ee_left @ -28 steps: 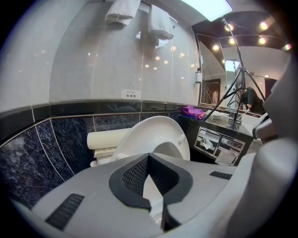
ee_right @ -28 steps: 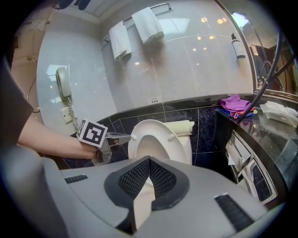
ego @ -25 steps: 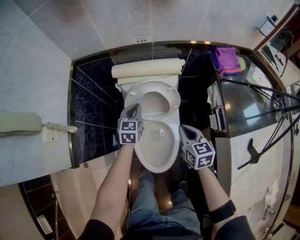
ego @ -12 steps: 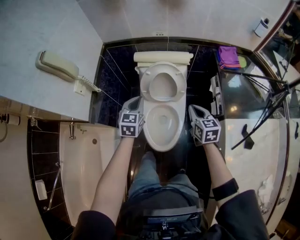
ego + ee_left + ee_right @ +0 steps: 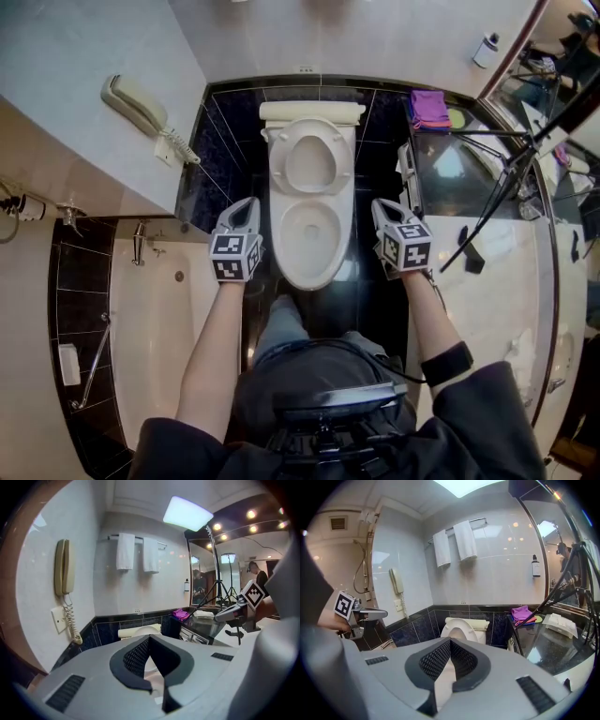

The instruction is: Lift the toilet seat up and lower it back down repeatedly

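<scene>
The white toilet (image 5: 309, 267) stands in the middle of the head view. Its seat (image 5: 309, 161) is raised and leans back against the tank (image 5: 311, 112), leaving the bowl uncovered. My left gripper (image 5: 249, 201) hovers left of the bowl, apart from it, jaws shut and empty. My right gripper (image 5: 379, 203) hovers right of the bowl, also shut on nothing. In the left gripper view the closed jaws (image 5: 149, 638) point at the raised seat (image 5: 140, 632). The right gripper view shows the shut tips (image 5: 450, 640) below the upright seat (image 5: 459, 631).
A wall phone (image 5: 139, 105) hangs at the left above a bathtub (image 5: 141, 328). A dark glass counter (image 5: 450, 169) with a purple cloth (image 5: 429, 108) and a tripod (image 5: 511, 173) stands at the right. Two towels (image 5: 457, 543) hang on the back wall.
Both grippers have drawn back from the toilet and outward to either side of the bowl. The left one no longer sits at the seat's edge. The seat stays raised.
</scene>
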Available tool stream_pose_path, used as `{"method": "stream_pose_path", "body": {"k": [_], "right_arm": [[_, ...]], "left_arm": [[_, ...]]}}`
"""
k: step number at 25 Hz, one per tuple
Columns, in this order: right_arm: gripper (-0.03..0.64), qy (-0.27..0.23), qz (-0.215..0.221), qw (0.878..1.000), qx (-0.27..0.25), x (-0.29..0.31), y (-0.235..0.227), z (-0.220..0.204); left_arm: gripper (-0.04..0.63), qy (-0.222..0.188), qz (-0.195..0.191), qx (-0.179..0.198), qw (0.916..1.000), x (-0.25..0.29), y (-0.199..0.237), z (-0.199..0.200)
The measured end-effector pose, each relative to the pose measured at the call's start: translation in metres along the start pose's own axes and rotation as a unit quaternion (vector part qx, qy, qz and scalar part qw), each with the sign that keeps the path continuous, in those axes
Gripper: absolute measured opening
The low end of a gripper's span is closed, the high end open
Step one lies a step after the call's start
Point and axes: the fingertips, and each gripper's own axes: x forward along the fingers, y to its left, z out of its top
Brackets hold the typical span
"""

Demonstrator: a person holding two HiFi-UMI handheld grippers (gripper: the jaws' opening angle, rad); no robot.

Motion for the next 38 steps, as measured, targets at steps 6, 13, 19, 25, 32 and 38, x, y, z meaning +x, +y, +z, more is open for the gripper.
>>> {"method": "stream_pose_path", "body": {"k": [6,13,19,25,32,38], "right_arm": [[0.012,-0.005,0.0,1.0,-0.003,-0.033,0.012,-0.012],[0.012,0.001,-0.006,1.0,0.018,-0.063,0.014,-0.046],[0.012,0.007,-0.009,1.0,0.024,-0.07,0.014,-0.059],[0.012,0.012,-0.006,1.0,0.025,-0.067,0.016,-0.063],[0.012,0.021,-0.001,1.0,0.013,-0.057,0.017,-0.066],[0.027,0.033,-0.019,0.996,-0.076,-0.033,0.015,-0.057]], "left_arm": [[0.0,-0.004,0.008,-0.011,0.9999,-0.043,-0.009,-0.013],[0.0,-0.002,0.009,-0.023,0.9997,-0.072,-0.022,-0.034],[0.0,-0.001,0.006,-0.019,0.9998,-0.079,-0.028,-0.04],[0.0,0.0,0.005,0.0,1.0,-0.08,-0.033,-0.041],[0.0,0.004,0.008,-0.002,1.0,-0.073,-0.029,-0.043],[0.0,0.024,0.001,-0.004,0.9997,-0.05,-0.026,-0.051]]}}
